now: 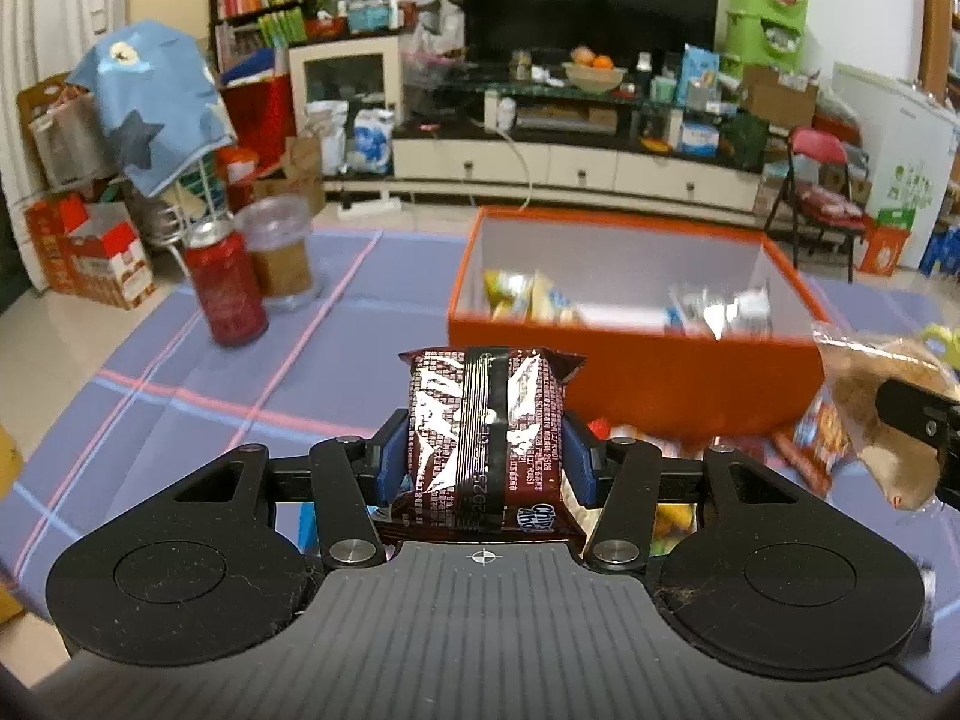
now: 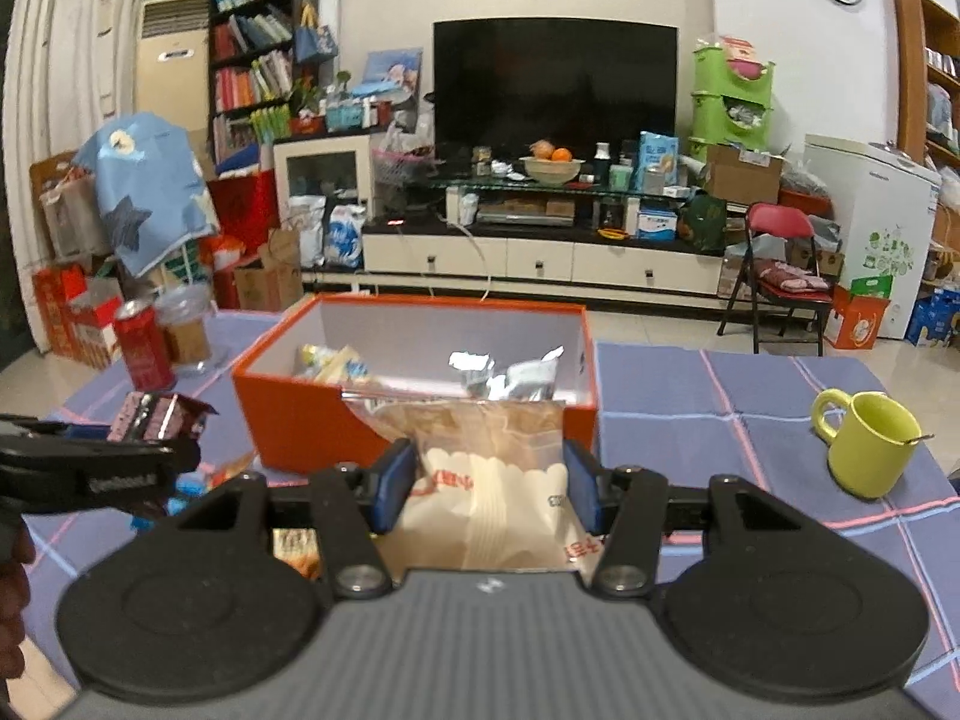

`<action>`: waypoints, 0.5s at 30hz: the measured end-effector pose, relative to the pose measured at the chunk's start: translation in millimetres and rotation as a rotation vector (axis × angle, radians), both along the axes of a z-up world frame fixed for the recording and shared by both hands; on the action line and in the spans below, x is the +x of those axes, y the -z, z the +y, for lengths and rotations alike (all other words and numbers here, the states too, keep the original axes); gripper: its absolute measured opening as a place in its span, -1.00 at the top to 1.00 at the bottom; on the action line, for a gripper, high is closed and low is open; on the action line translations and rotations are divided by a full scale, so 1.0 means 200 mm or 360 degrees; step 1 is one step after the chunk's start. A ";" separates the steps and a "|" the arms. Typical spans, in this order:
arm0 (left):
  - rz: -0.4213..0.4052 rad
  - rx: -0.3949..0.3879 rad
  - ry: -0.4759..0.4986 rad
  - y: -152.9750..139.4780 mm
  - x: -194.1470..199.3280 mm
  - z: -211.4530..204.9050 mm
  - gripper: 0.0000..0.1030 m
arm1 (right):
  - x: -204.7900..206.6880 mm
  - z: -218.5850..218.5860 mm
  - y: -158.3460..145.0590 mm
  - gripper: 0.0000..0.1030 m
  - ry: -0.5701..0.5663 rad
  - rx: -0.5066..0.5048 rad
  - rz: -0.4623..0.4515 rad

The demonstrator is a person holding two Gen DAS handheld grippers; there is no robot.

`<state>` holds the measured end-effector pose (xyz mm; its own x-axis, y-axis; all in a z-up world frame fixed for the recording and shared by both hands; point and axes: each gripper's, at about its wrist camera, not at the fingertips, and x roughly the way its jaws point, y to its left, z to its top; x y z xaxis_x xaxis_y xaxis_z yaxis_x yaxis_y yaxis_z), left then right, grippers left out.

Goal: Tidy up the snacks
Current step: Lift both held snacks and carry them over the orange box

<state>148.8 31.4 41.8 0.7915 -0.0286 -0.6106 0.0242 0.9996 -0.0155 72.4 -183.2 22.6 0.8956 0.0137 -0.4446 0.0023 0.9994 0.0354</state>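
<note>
My left gripper is shut on a dark brown cookie packet, held above the purple checked tablecloth just in front of the orange box. My right gripper is shut on a clear bag with a white label and brown snacks inside, also in front of the orange box. Several snack packets lie inside the box. In the left wrist view the clear bag hangs at the far right. In the right wrist view the left gripper with the brown packet sits at the left.
A red can and a clear plastic jar stand at the table's far left. A yellow-green mug with a spoon stands at the right. Loose snack packets lie in front of the box. Beyond the table are a TV stand and a red folding chair.
</note>
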 end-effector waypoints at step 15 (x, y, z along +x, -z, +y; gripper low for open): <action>-0.0020 -0.0079 0.0078 -0.04 0.67 -0.24 0.32 | 0.69 -0.15 -0.09 -0.04 0.0090 0.0183 -0.0011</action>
<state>282.4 -16.2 49.8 0.7961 -0.0975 -0.5973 0.0734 0.9952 -0.0646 211.0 -212.2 39.8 0.8994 0.0140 -0.4369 0.0576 0.9870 0.1502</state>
